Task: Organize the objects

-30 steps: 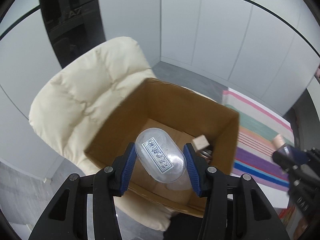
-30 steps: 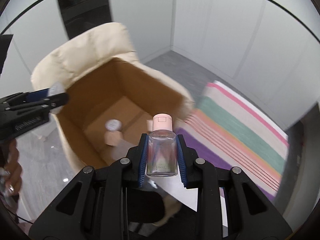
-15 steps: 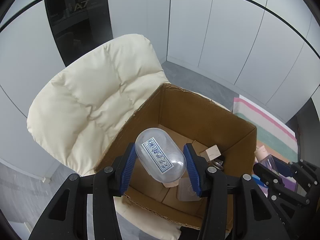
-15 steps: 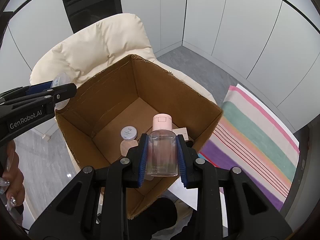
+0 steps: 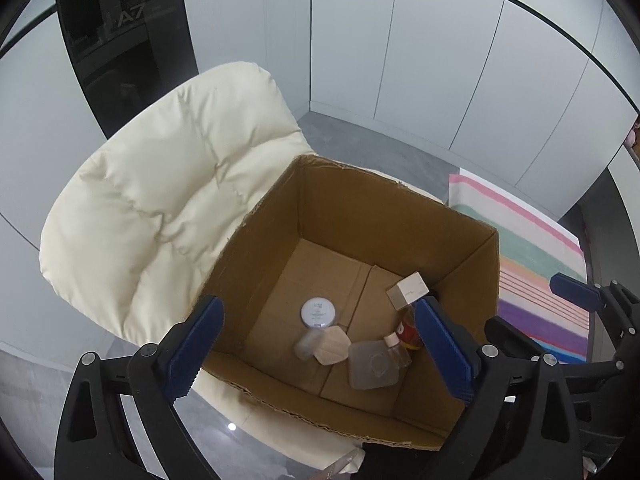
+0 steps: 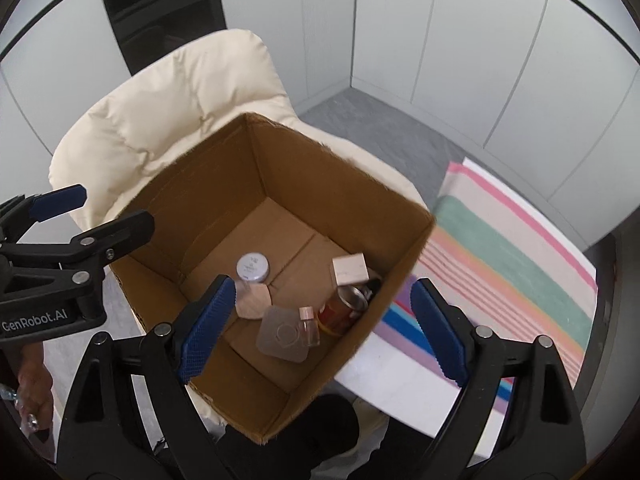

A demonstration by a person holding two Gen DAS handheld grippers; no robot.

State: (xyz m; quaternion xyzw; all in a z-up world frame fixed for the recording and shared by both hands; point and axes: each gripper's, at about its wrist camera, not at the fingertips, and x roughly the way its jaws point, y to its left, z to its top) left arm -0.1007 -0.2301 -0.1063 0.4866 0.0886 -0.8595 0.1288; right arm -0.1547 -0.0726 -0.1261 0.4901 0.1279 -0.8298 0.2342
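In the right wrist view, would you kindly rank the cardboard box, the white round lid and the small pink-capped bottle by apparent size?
1. cardboard box
2. white round lid
3. small pink-capped bottle, which looks about alike, so I would not separate these two.

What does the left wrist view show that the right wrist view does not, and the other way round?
Only the left wrist view: the "A7" mark on the dark panel, and the open right gripper seen from the side.
Only the right wrist view: a hand below the open left gripper, and the "GenRobot.AI" label.
Both: the cardboard box on the cream chair, the white-lidded jar, the flat clear bottle, the wooden-capped bottle and the striped rug. Both grippers have just opened, with nothing between the jaws.
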